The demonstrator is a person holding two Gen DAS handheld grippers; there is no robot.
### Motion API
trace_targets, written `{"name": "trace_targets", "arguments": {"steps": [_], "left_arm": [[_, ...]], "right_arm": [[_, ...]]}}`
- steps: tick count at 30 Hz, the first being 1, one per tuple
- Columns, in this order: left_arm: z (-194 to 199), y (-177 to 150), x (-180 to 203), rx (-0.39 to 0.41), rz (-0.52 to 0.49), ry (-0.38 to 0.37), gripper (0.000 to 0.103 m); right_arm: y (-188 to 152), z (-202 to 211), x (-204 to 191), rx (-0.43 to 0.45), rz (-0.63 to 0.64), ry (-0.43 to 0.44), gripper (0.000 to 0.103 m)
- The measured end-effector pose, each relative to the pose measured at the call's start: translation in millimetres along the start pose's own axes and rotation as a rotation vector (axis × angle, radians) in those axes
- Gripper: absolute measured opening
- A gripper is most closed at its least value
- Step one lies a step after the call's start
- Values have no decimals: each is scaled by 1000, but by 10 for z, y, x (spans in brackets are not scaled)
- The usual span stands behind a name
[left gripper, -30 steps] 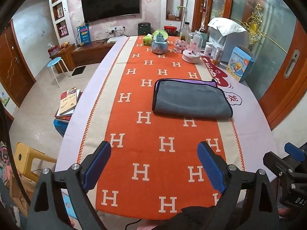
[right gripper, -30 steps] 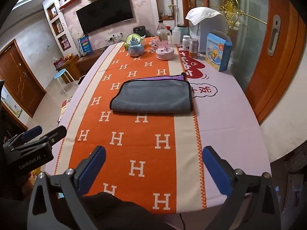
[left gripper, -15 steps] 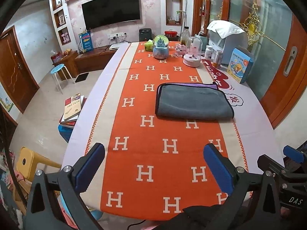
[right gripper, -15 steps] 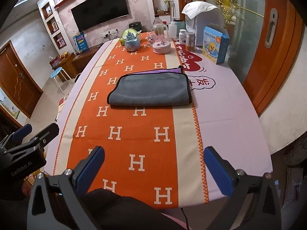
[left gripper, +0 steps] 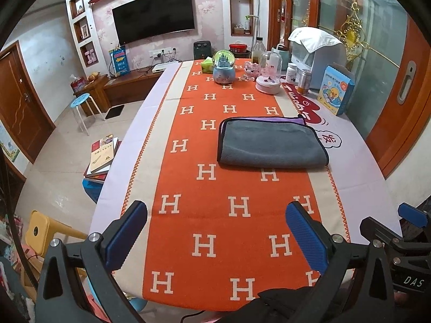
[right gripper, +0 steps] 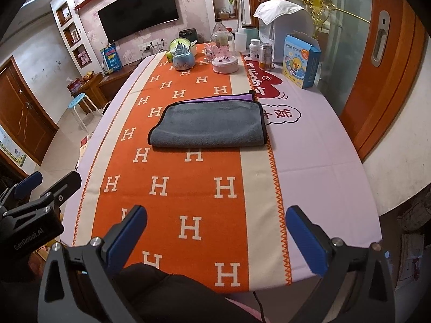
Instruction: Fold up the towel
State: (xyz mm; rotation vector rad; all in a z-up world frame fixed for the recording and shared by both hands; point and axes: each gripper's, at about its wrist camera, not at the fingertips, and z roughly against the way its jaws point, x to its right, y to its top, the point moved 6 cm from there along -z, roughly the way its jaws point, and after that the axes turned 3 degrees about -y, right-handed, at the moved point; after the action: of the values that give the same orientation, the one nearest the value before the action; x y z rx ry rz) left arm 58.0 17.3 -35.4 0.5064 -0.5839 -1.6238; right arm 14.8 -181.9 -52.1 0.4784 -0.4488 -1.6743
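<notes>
A grey towel (left gripper: 272,145) with black trim lies folded flat on the orange H-patterned runner (left gripper: 215,215), with a purple layer showing along its far edge. It also shows in the right wrist view (right gripper: 210,123). My left gripper (left gripper: 215,234) is open and empty, held back over the near end of the table, well short of the towel. My right gripper (right gripper: 215,237) is open and empty too, also back at the near edge. Each gripper shows at the side of the other's view.
At the far end of the table stand a snow globe (left gripper: 224,67), a pink dome ornament (left gripper: 268,80), bottles and cans (left gripper: 303,80), a blue carton (left gripper: 335,91) and a white appliance (left gripper: 315,51). A yellow stool (left gripper: 40,231) and books (left gripper: 103,153) are on the left.
Both grippers have pulled back and risen away from the towel, so the table looks farther off. The towel has not moved. Both grippers stay open.
</notes>
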Motion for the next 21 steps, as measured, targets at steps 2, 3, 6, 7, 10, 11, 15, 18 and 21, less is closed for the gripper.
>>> {"name": "trace_targets", "arguments": {"steps": [2,3,6,7,10,11,15,18,21], "left_arm": [[-4,-5,8,-2,-1,0,102],[-3,-6,10,-3,-2,0,102],[-3,-11,13,-2,-3,1,102],[-4,-12,12,-3,-2,1,102],[0,-13,18,-4,0,-3,102],[-2,-17,17,-3,-1,-2,102],[9,-24,30,-1,-3,-7,102],[15,-30,34,-1,-3,-8,102],[15,-32,36,-1,-3,-7,102]], "right_arm": [[-5,1,-6,0,2,0,103],[-7,-3,-7,-1,3,0,103],[-20,-19,-7,-9,4,-2,103],[-26,-22,-8,-11,5,-2,103],[-40,-24,-6,-15,9,-3,103],[-39,-22,-12,-14,9,-4,103],[-43,-21,-8,-14,6,-4,103],[-40,-22,-13,-14,8,-3,103],[-44,-20,-7,-14,8,-3,103]]}}
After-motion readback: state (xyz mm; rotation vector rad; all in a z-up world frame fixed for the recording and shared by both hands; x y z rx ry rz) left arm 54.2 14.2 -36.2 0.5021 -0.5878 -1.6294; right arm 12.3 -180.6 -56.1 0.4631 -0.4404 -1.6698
